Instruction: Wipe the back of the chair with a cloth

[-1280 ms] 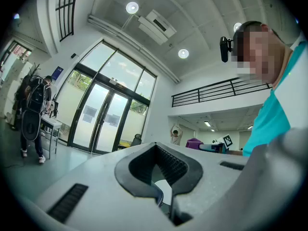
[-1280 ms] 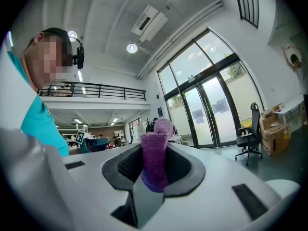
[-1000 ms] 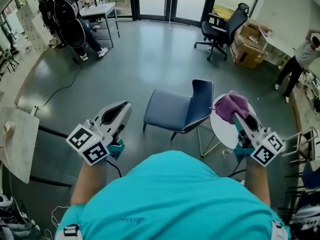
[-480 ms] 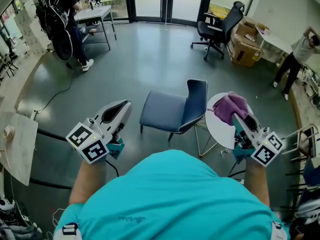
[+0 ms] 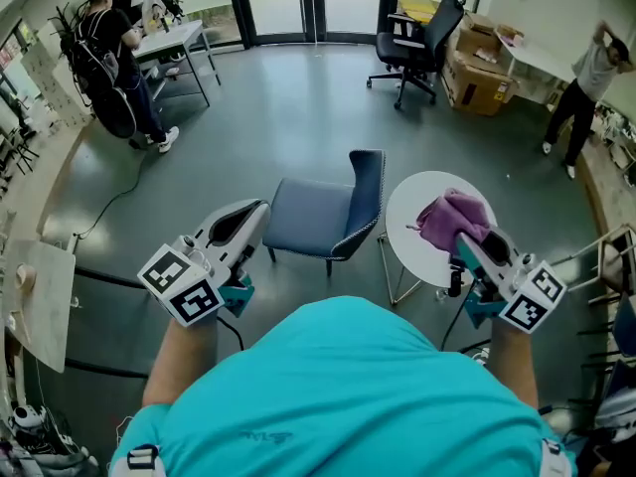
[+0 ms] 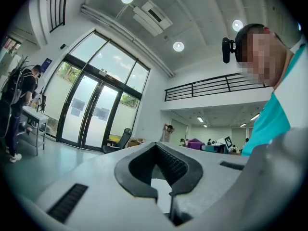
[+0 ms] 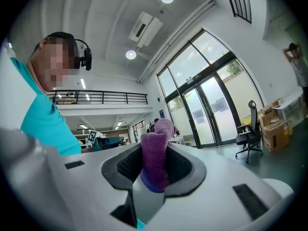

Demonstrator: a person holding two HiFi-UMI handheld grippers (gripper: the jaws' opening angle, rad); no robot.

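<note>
Right gripper (image 7: 153, 183) jaws clamped on purple cloth (image 7: 157, 150), which sticks up out of them. Left gripper (image 6: 166, 190) jaws together, nothing between. In head view the cloth (image 5: 449, 219) hangs in the right gripper (image 5: 467, 246) just right of the chair (image 5: 323, 215), behind its back and over a round white table (image 5: 409, 258), not touching the chair; left gripper (image 5: 250, 217) is at the chair's left, near the seat's front.
</note>
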